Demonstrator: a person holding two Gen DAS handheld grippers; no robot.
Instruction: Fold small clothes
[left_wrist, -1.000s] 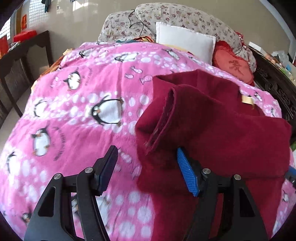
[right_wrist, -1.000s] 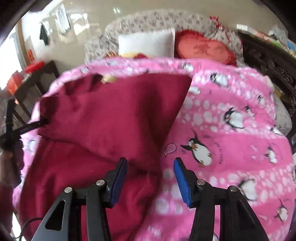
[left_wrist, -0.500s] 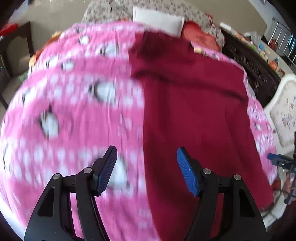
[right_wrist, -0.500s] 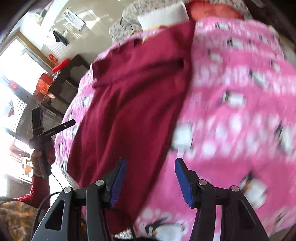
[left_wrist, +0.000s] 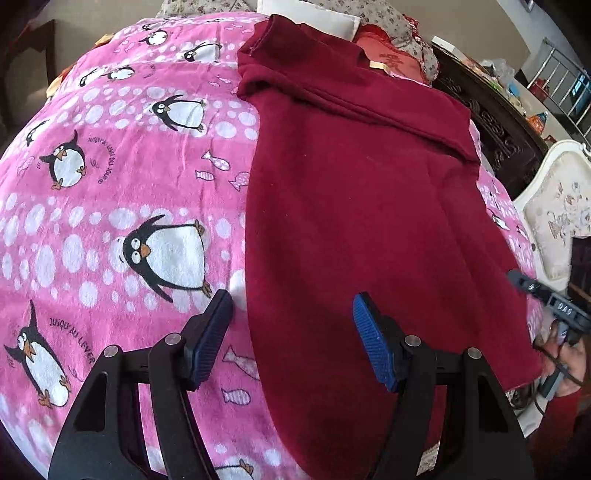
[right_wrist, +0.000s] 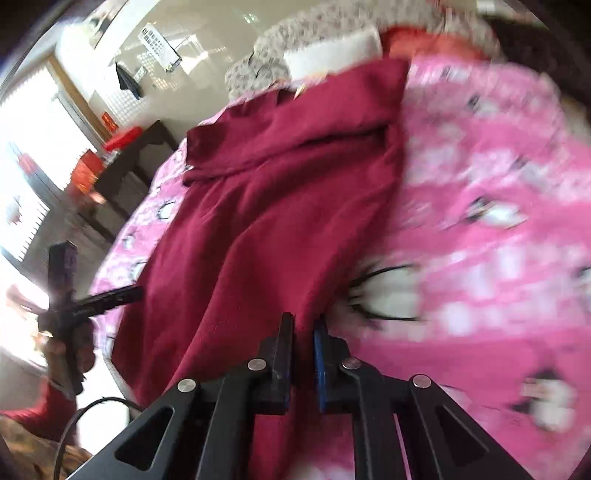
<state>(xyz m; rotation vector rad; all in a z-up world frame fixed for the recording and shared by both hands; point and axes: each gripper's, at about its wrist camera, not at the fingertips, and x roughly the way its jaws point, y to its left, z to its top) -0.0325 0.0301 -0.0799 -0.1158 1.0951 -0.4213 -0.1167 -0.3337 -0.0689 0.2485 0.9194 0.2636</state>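
Since a sec ago both my grippers have swung down to the near hem of the maroon fleece top (left_wrist: 369, 206), which now lies flat w/ sleeve folded across on the pink penguin blanket (left_wrist: 122, 177). Left wrist view: my left gripper (left_wrist: 291, 336) hangs just as wide as before, left hem edge betw. its pads, nothing pinched. Right wrist view, blurry: my right gripper (right_wrist: 303, 354), open earlier, is now clamped on the top's (right_wrist: 280, 206) right hem edge.
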